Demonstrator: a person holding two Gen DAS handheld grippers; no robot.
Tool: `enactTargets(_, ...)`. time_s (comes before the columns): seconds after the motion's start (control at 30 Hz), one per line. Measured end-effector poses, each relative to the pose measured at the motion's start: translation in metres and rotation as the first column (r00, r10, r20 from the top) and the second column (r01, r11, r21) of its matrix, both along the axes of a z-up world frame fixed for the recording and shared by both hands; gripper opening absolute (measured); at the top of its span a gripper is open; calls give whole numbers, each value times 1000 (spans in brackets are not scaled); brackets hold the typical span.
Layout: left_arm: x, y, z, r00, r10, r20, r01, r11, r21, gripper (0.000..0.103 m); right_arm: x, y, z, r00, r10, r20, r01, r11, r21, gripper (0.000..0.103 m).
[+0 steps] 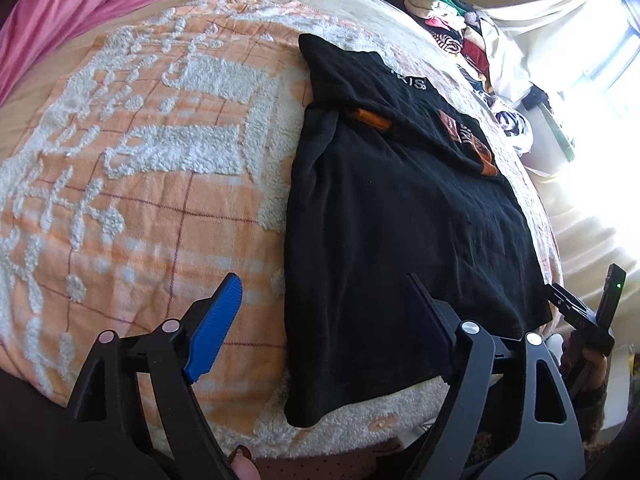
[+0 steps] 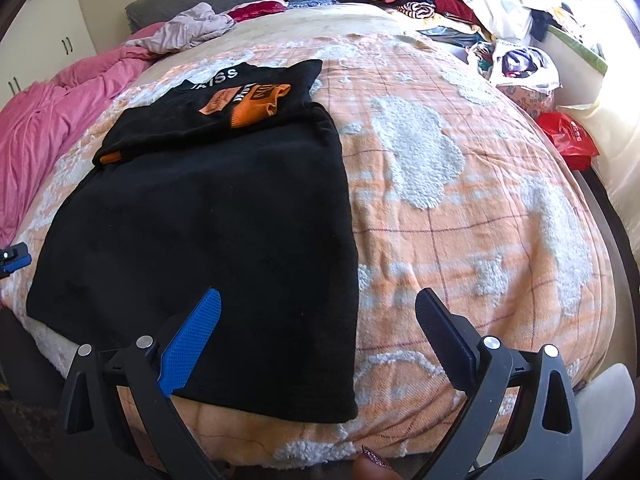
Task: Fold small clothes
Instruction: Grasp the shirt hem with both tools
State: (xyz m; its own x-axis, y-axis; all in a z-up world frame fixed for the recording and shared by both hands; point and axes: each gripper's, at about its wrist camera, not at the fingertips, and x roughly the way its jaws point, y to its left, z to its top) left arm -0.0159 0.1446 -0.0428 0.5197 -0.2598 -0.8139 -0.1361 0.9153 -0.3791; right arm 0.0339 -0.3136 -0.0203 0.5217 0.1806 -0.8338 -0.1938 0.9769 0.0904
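Observation:
A small black garment [image 1: 400,220] with orange trim and white lettering lies flat on the orange and white blanket [image 1: 140,200], its sleeves folded in over the upper part. My left gripper [image 1: 324,292] is open and empty, hovering over the garment's near left hem corner. In the right wrist view the same garment [image 2: 208,208] lies left of centre. My right gripper [image 2: 320,308] is open and empty above the garment's near right hem corner. The left gripper's blue fingertip [image 2: 14,260] shows at the far left edge.
A pink sheet [image 2: 40,132] is bunched at the left of the bed. A pile of mixed clothes [image 2: 432,0] lies at the far right, with a red bag [image 2: 568,140] beside the bed. The blanket [image 2: 480,220] stretches right of the garment.

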Motion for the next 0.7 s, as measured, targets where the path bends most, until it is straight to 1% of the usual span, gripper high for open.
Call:
enactTargets(0.07, -4, -3, -4, 1000, -12, -10, 11, 1000, -20, 65, -4, -3, -1, 1000, 3, -6, -3, 1000, -7, 97)
enactTargets(0.2, -10, -12, -11, 999, -44, -27, 43, 999, -25, 57, -11, -9, -3, 1000, 0, -12, 0, 1000, 6, 97)
enactTargets(0.33, -13, -19, -20, 997, -63, -49, 62, 998, -22, 56, -13, -9, -4, 1000, 11, -26, -11, 1000, 26, 95)
enactTargets(0.37, -13, -21, -22, 996, -66, -56, 65, 998, -22, 56, -13, -8, -5, 999, 16, -33, -15, 1000, 26, 89)
enactTargets(0.43, -14, -24, -27, 995, -67, -75, 65, 997, -29, 56, -13, -6, -7, 998, 25, -51, -23, 999, 35, 78)
enactTargets(0.5, -14, -29, -31, 993, -77, -91, 76, 997, -21, 56, -14, -3, -11, 997, 27, -71, -26, 1000, 15, 69)
enactTargets(0.57, -15, -33, -31, 992, -83, -91, 83, 997, -4, 56, -15, 1, -14, 996, 41, -78, -41, 999, 2, 49)
enactTargets(0.6, -15, -34, -31, 992, -85, -89, 86, 996, -3, 46, -16, 1, -14, 995, 53, -79, -53, 999, 7, 41)
enactTargets(0.63, -15, -35, -31, 992, -87, -91, 87, 996, 1, 39, -17, 2, -14, 995, 62, -77, -61, 998, 15, 27)
enactTargets(0.7, -16, -35, -30, 992, -84, -97, 88, 996, 34, 19, -20, 3, -10, 996, 74, -49, -74, 997, 13, 17)
